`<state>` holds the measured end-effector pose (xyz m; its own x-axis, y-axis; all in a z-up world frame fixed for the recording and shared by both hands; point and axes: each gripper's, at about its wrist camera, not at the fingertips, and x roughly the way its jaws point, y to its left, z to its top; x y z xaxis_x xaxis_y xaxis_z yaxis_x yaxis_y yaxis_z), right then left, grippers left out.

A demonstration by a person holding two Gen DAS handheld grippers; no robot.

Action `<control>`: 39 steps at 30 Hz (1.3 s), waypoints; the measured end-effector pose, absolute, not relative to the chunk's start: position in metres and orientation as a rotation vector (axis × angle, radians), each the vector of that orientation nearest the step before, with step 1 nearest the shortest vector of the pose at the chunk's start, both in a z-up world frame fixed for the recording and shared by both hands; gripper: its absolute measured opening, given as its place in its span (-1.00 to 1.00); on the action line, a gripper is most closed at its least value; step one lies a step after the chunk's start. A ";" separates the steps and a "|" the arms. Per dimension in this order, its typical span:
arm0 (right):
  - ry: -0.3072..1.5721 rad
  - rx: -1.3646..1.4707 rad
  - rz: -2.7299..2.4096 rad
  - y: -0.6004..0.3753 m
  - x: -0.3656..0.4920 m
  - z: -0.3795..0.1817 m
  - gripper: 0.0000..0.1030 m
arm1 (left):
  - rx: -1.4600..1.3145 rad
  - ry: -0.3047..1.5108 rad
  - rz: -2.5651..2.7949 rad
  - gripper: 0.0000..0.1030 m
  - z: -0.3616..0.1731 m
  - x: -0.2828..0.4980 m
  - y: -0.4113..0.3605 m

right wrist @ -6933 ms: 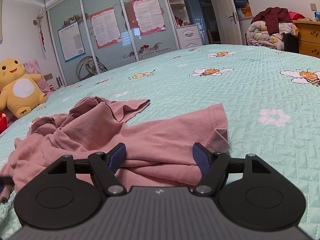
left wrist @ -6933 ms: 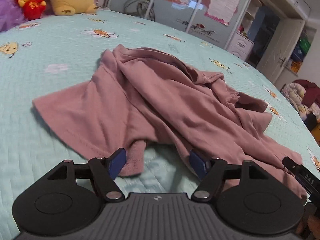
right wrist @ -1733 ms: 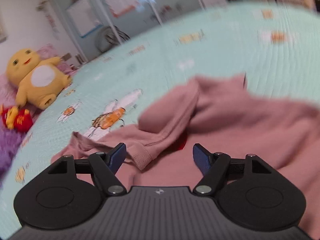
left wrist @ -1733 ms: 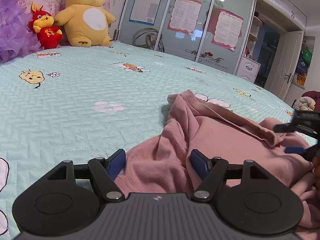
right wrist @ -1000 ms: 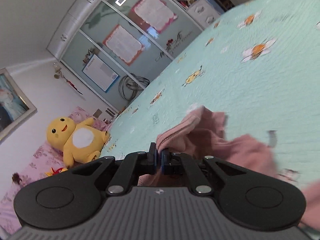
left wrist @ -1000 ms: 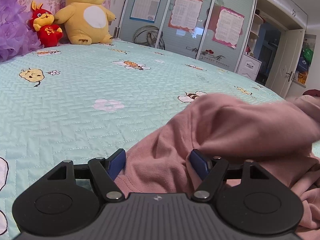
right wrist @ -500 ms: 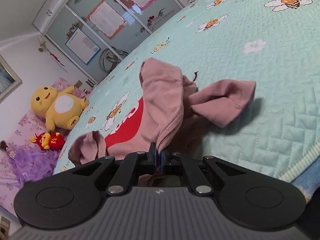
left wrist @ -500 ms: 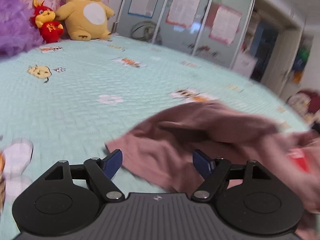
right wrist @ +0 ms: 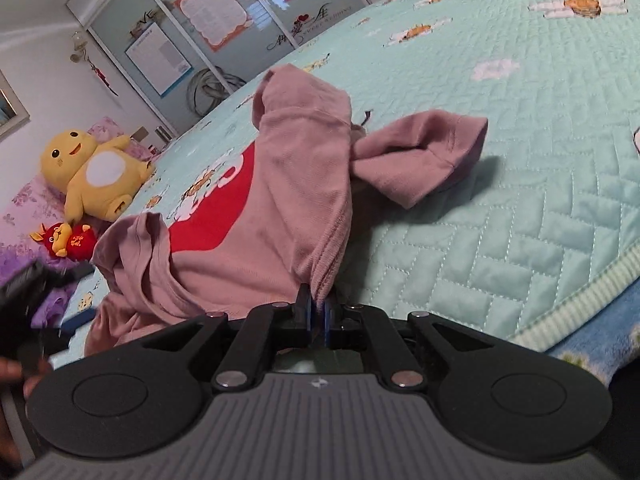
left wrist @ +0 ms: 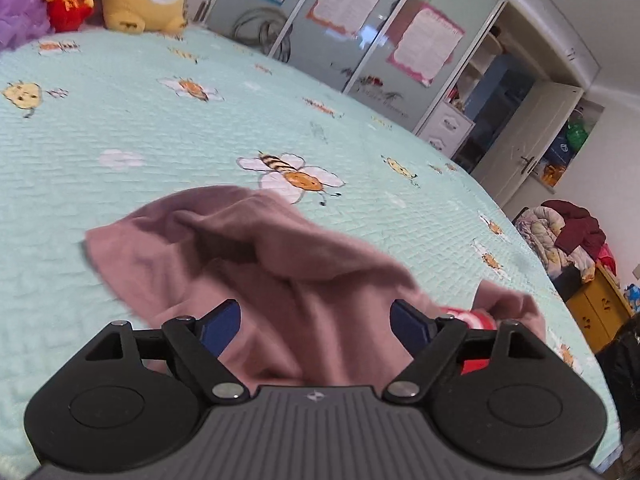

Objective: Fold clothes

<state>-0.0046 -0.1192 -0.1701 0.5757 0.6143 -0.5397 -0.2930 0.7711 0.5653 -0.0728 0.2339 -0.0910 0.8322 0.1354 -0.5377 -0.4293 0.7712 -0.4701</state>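
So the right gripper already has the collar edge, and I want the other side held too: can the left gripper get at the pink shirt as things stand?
Probably yes. The left gripper is open, and the pink shirt lies bunched between and just ahead of its fingers, with nothing over it.

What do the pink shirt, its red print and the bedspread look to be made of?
Shirt: soft matte knit, likely cotton jersey; it drapes in loose folds and shows a ribbed edge where the right gripper pinches it. Red print: flat, opaque, smoother than the cloth, probably a screen print or transfer. Bedspread: quilted fabric with a faint sheen, stitched in a herringbone pattern; fibre unclear.
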 end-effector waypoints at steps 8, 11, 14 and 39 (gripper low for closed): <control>0.845 0.537 0.589 -0.133 0.008 -0.180 -0.91 | -0.635 0.777 0.404 0.06 -0.123 -0.001 0.231; 0.867 0.580 0.602 -0.138 0.011 -0.183 -0.89 | -0.563 0.701 0.423 -0.24 -0.133 -0.014 0.218; 0.875 0.595 0.608 -0.140 0.012 -0.184 -0.88 | -0.530 0.663 0.414 -0.78 -0.137 -0.045 0.203; 0.794 0.477 0.610 -0.132 -0.003 -0.181 -0.82 | -0.218 0.438 0.394 -0.57 -0.167 -0.152 0.129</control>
<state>-0.0026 -0.1316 -0.1814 0.5480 0.6633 -0.5096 -0.3218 0.7296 0.6034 -0.1523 0.1291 -0.1675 0.8323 0.3225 -0.4509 -0.4146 0.9021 -0.1201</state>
